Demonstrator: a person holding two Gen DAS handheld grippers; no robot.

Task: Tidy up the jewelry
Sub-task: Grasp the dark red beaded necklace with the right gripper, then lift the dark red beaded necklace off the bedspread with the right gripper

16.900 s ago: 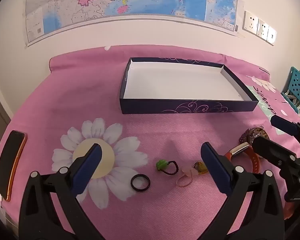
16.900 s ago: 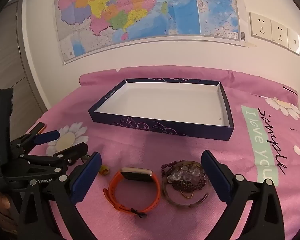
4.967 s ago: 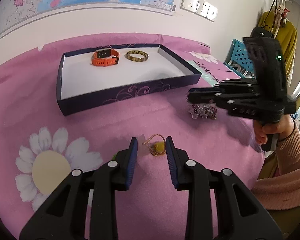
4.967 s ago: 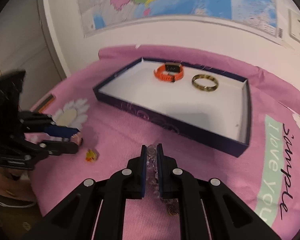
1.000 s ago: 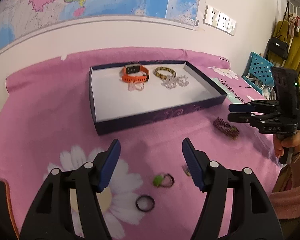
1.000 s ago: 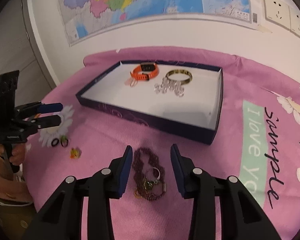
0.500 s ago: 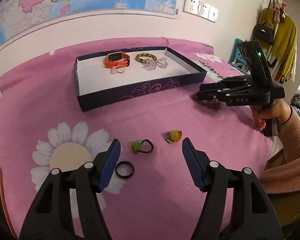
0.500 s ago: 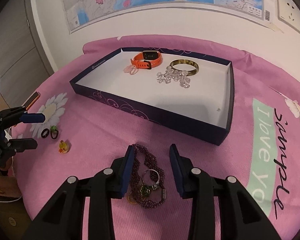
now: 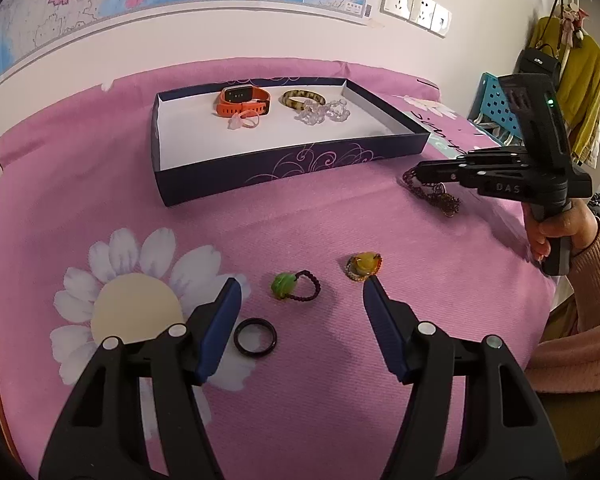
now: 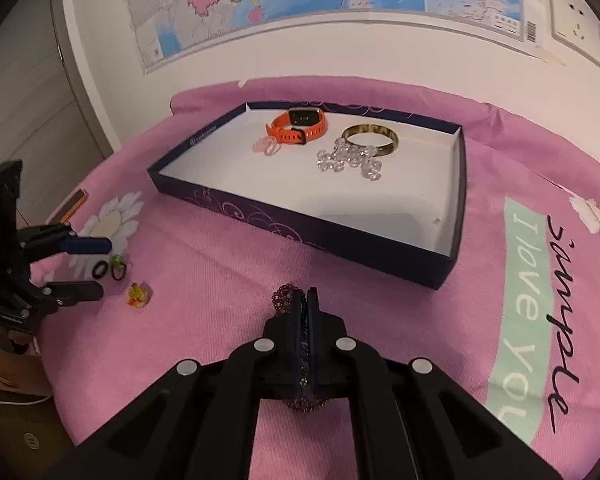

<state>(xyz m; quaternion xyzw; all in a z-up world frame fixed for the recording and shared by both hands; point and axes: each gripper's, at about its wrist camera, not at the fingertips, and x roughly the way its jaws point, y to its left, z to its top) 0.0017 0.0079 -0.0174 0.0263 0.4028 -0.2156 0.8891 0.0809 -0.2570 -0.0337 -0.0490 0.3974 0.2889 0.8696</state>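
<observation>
Right tool (image 10: pixel 305 294) has now pinched the purple bead chain (image 10: pixel 283 298); left tool (image 9: pixel 302 290) stays spread

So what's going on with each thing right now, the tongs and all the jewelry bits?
Left tongs: open, above the cloth.
Right tongs: shut on the purple beaded chain.
Box: open, no lid.
Orange watch: inside box.
Bangle: inside box.
Clear beads: inside box.
Pink rings: inside box.
Black ring, green-bead ring, yellow charm: on cloth, outside box.
</observation>
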